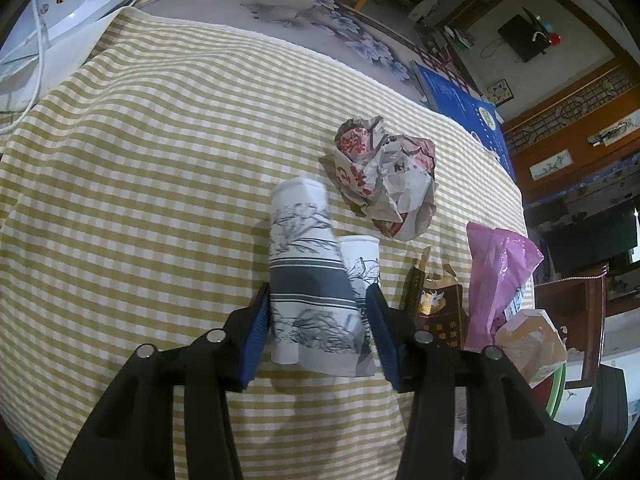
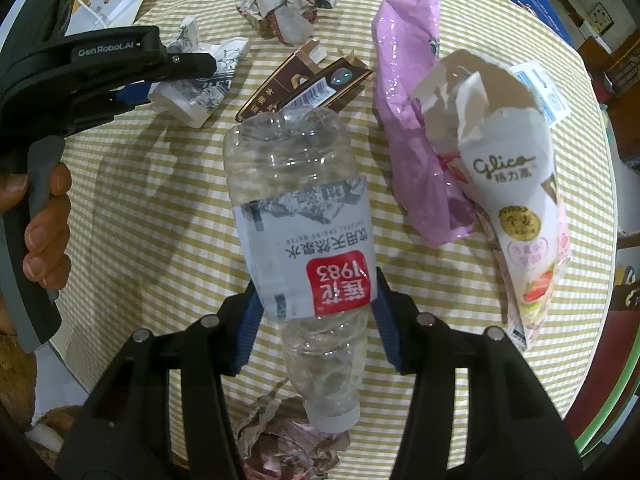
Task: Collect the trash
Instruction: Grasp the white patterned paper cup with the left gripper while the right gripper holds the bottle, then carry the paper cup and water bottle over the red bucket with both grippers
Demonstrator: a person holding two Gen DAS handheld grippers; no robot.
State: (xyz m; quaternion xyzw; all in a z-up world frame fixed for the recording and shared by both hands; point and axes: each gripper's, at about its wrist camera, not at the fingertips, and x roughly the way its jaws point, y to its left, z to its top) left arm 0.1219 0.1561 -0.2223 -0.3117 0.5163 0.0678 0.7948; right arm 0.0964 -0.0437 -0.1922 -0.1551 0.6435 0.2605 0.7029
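My left gripper point(image 1: 316, 304) is shut on a flattened white paper cup point(image 1: 308, 268) with a grey ink print, held over the yellow checked tablecloth point(image 1: 140, 160). A second crushed cup point(image 1: 362, 264) lies right beside it. In the right wrist view the left gripper point(image 2: 188, 72) shows at upper left with the cups point(image 2: 200, 84). My right gripper point(image 2: 316, 308) is shut on a clear plastic water bottle point(image 2: 304, 208) with a white and red label, cap end toward the camera.
A crumpled newspaper ball point(image 1: 384, 176) lies beyond the cups. A brown cigarette box point(image 2: 304, 80), a pink plastic bag point(image 2: 416, 128) and a torn Glico snack bag point(image 2: 516, 200) lie at right. Another crumpled paper point(image 2: 288, 440) lies under the bottle cap. White boxes point(image 1: 52, 20) stand at far left.
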